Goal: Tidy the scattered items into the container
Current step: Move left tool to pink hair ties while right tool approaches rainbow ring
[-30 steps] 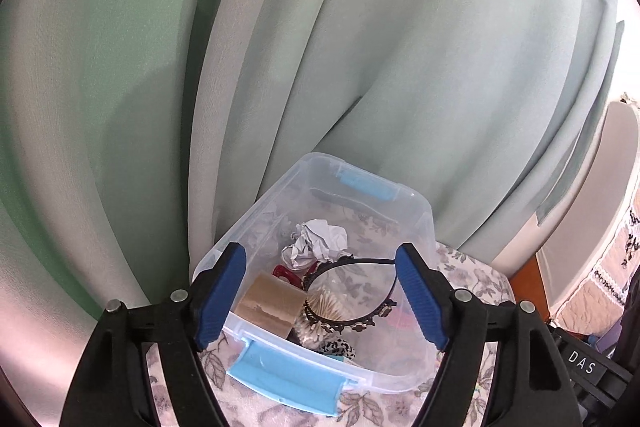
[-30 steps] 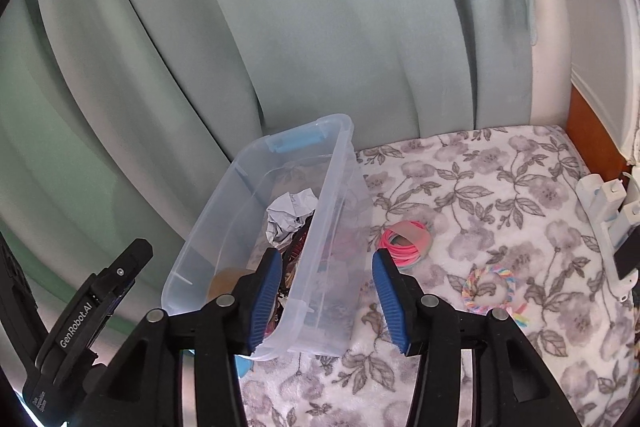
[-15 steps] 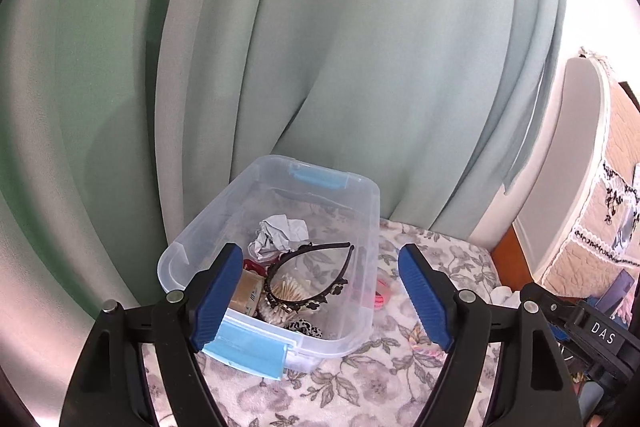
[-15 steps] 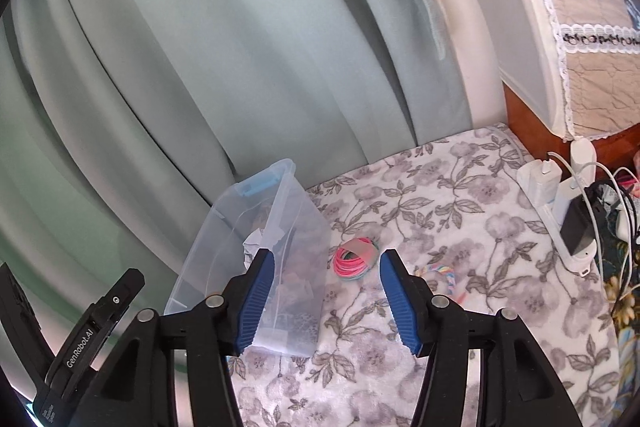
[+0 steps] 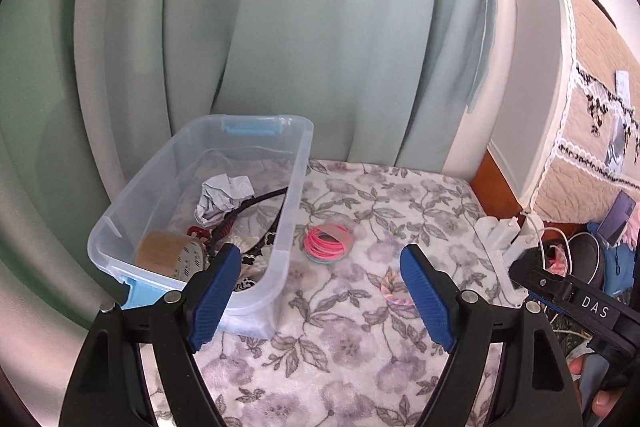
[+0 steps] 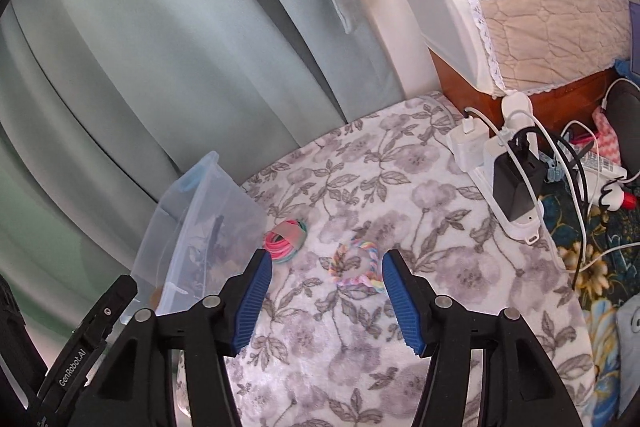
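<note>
Showing bin (image 5: pixel 294 187) contents: left view only; right view, charger (image 6: pixel 516 187).

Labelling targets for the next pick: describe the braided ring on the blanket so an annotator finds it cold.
Start at the clear plastic bin on the floral blanket. Just outside its long wall lies a bundle of pink hair ties; the braided ring lies one step further from the bin, apart from both. It is a single twisted pastel rainbow loop, open in the middle, not a stack of thin pink bands.
</note>
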A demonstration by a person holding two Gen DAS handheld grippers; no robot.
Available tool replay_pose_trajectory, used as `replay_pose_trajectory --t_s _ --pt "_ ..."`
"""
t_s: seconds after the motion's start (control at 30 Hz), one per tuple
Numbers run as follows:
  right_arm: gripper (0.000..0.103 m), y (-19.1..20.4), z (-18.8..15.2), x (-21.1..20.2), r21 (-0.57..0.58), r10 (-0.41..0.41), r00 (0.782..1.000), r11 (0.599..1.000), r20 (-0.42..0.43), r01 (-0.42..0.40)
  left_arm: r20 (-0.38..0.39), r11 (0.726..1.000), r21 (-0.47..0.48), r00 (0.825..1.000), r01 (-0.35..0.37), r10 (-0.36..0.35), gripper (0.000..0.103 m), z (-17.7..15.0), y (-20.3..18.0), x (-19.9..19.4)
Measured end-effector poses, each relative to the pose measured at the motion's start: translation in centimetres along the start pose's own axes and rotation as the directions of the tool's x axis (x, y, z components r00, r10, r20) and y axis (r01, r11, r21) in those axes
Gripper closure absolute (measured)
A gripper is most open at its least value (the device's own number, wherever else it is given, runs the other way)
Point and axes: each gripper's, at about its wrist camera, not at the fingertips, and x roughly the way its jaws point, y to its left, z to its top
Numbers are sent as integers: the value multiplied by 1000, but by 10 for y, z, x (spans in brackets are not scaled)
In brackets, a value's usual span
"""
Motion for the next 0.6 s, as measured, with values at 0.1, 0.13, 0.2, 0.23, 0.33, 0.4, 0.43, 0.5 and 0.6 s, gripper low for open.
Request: replay_pose_trajectory --t_s 0.1,0.13,0.2,0.23,0.33,0.4,0.43,0.5,0.6 --pt "42 -15 -4 11 19 -4 1000 1000 -31 5 -43 1000 26 999 6 -4 21 -7 -11 14" --pt "42 -19 -5 15 24 -6 999 1000 -40 7 -58 999 31 998 6 -4 21 -9 -13 20" --pt "42 -25 -8 22 31 -8 998 999 -56 9 -86 999 38 996 3 0 21 -13 -16 29" --pt "42 -28 -10 27 34 -8 998 999 -66 10 -99 999 40 995 0 4 21 -16 -18 34" --pt "42 -36 -15 40 38 -8 995 999 -98 12 -142 999 43 990 -4 10 21 -22 -19 50" --pt "42 -41 -19 50 38 -10 993 999 -121 15 -168 999 39 986 -7 13 21 -26 -20 60" --pt "42 -42 -21 54 36 -9 991 999 -132 14 -180 999 35 984 -5 11 21 -27 -20 66" --pt "42 -43 -24 64 21 -6 989 1000 -151 9 -205 1000 20 979 3 1 21 -28 -21 77" --pt "42 -42 -30 78 -8 1 984 1000 -180 -3 -229 1000 -7 973 -9 7 20 -28 -22 94"
